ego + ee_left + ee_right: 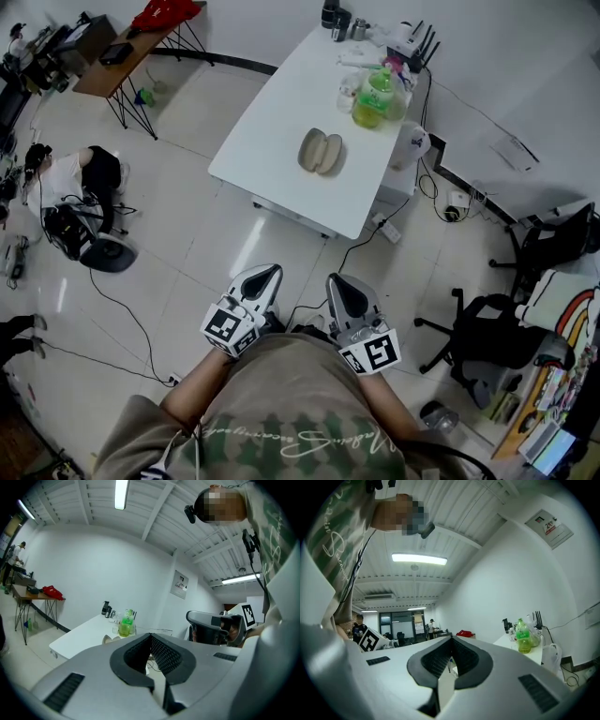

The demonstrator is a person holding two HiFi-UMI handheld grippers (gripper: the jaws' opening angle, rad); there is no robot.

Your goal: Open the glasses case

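A beige glasses case (321, 152) lies on the white table (272, 131) in the head view, its two halves spread side by side. It shows small at the table's near end in the left gripper view (108, 639). My left gripper (268, 274) and right gripper (339, 282) hang close to my body, well short of the table, both shut with nothing between the jaws. In the left gripper view my left gripper (151, 636) points level at the table, with the other gripper (216, 626) to its right. My right gripper (451, 640) is shut too.
A green bottle (373, 97), cups and a router (411, 42) stand at the table's far end. Cables and a power strip (390, 231) lie on the floor by the table. A black office chair (487, 337) is at the right, a wooden desk (122, 58) at far left.
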